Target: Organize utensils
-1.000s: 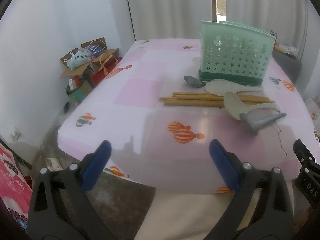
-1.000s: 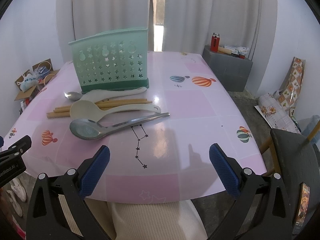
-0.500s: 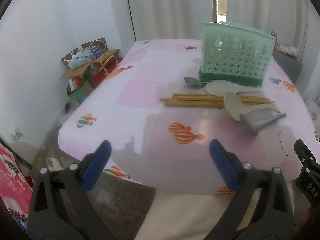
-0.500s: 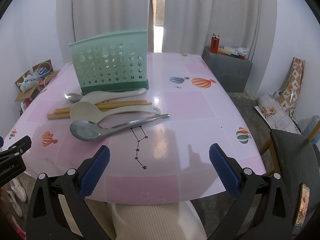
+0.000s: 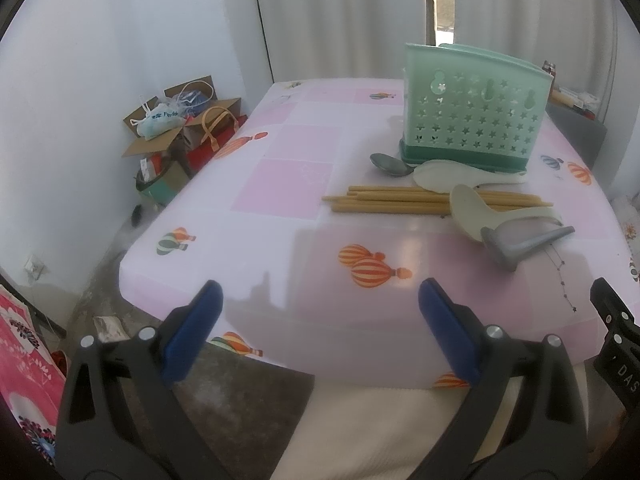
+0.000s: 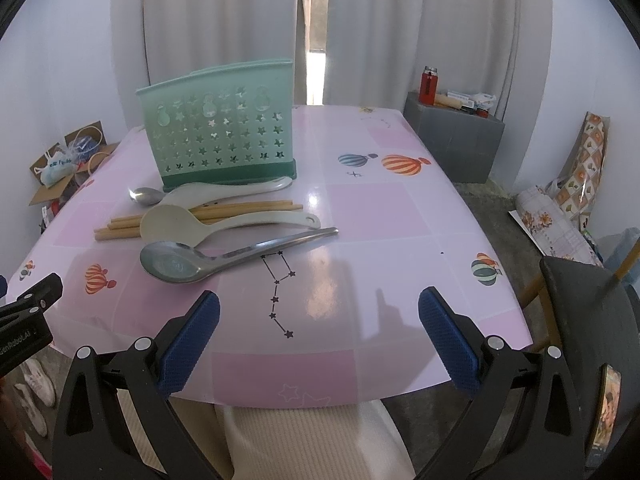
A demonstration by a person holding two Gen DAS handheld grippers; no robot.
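A green perforated utensil holder stands upright on the pink table; it also shows in the left wrist view. In front of it lie a small metal spoon, a white rice paddle, several wooden chopsticks, a cream plastic ladle and a large steel ladle. In the left wrist view the chopsticks and steel ladle lie far right. My left gripper and right gripper are open and empty at the table's near edge.
Cardboard boxes and bags sit on the floor left of the table. A grey cabinet with bottles stands at the back right. A dark chair is at the right front corner. Curtains hang behind.
Both views have shifted only very slightly. No utensil has moved, and both grippers stay open.
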